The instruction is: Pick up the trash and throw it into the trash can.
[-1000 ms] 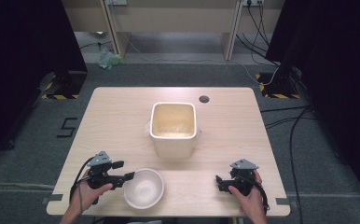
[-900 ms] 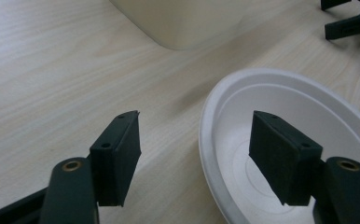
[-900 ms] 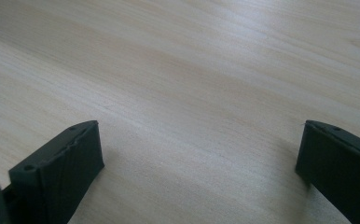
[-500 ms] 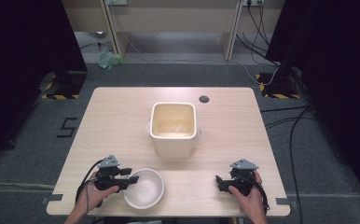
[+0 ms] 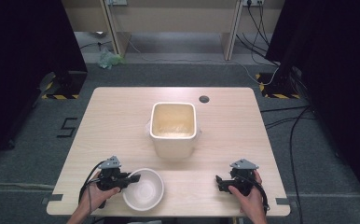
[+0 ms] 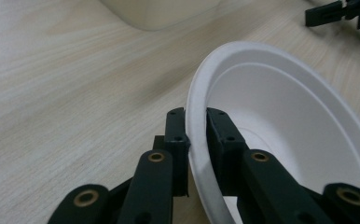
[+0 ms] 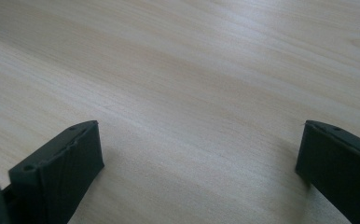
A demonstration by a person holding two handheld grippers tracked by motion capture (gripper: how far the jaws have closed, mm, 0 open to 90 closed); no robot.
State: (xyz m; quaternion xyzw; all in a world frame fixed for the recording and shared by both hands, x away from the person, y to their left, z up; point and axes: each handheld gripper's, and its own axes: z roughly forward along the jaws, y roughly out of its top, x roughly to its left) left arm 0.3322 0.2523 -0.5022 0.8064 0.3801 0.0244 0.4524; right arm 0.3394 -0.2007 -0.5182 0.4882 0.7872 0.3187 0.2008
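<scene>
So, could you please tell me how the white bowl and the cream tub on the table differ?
The white bowl is round, shallow and low; the cream tub is squarish with rounded corners, deep and tall. The bowl sits at the table's near edge, the tub near its middle. The left gripper has just closed its jaws on the bowl's rim; nothing touches the tub. Both are pale and open-topped.

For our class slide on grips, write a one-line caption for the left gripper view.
The left gripper has just closed its jaws on the rim of a white bowl on the wooden table.
</scene>
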